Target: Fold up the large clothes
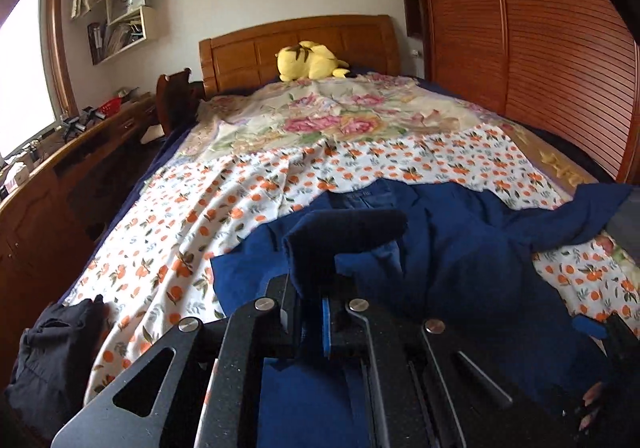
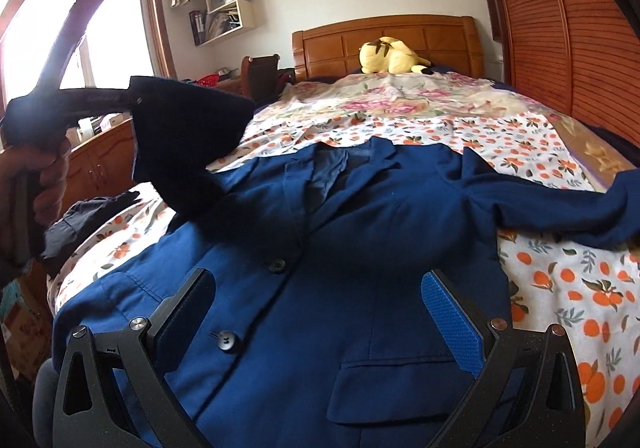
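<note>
A blue jacket point(image 2: 360, 232) lies face up on the bed, collar toward the headboard; it also shows in the left wrist view point(image 1: 460, 248). My left gripper point(image 1: 310, 312) is shut on the jacket's left sleeve point(image 1: 344, 236) and holds it lifted above the jacket; in the right wrist view the left gripper point(image 2: 120, 104) and raised sleeve point(image 2: 188, 152) show at the left. My right gripper point(image 2: 320, 308) is open and empty over the jacket's lower front, near the buttons point(image 2: 224, 340). The other sleeve point(image 2: 560, 208) lies spread to the right.
The bed has an orange-print sheet point(image 1: 180, 248) and a floral cover point(image 1: 320, 116). A yellow plush toy point(image 1: 308, 60) sits by the headboard. A dark garment point(image 1: 52, 352) lies at the bed's left corner. A wooden dresser point(image 1: 40, 200) stands left, a slatted wardrobe point(image 1: 540, 28) right.
</note>
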{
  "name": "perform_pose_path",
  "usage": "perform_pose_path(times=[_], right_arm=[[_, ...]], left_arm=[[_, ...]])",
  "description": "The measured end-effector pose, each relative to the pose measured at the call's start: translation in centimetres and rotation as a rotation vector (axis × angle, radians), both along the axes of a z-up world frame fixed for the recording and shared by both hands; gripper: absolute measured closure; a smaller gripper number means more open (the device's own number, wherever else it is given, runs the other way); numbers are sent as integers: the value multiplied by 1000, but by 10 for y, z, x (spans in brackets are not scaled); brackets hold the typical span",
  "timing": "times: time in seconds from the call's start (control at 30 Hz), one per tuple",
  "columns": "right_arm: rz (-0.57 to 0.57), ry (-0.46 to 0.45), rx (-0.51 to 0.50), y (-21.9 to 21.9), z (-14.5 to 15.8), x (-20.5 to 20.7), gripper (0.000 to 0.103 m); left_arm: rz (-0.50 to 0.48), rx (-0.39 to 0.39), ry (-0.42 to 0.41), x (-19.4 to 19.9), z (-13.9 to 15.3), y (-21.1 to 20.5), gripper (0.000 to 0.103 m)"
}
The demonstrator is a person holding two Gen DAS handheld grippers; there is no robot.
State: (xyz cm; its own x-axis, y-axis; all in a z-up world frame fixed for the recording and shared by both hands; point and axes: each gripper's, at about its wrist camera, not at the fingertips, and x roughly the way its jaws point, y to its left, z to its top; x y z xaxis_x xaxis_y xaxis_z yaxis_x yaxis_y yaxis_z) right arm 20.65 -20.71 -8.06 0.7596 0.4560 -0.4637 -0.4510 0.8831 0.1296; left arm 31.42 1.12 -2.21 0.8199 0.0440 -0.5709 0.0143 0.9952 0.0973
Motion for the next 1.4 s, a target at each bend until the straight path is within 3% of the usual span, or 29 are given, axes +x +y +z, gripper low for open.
perform_pose_path(times=[0.13, 0.2, 0.37, 0.67, 0.9, 1.1, 1.4], right_arm=[[3, 6, -3, 4, 4, -6, 1], [7, 9, -4, 6, 8, 1, 1], [18, 12, -11, 17, 11, 4, 1], [82, 31, -47, 45, 3, 13, 1], [153, 26, -75, 70, 5, 17, 2], [197, 49, -148, 103, 1, 18, 13], [314, 87, -264, 172, 10, 27, 28]], left_arm=[[-22, -40, 11, -22, -13, 4, 64], [-30, -45, 8, -35, -18, 7, 60], [-33, -82, 12, -63, -36, 22, 33], [38, -37, -32, -105, -71, 56, 32], [78, -73, -60, -135, -98, 86, 32], [109, -56, -63, -150, -108, 106, 32], [98, -119, -83, -173, -106, 138, 32]])
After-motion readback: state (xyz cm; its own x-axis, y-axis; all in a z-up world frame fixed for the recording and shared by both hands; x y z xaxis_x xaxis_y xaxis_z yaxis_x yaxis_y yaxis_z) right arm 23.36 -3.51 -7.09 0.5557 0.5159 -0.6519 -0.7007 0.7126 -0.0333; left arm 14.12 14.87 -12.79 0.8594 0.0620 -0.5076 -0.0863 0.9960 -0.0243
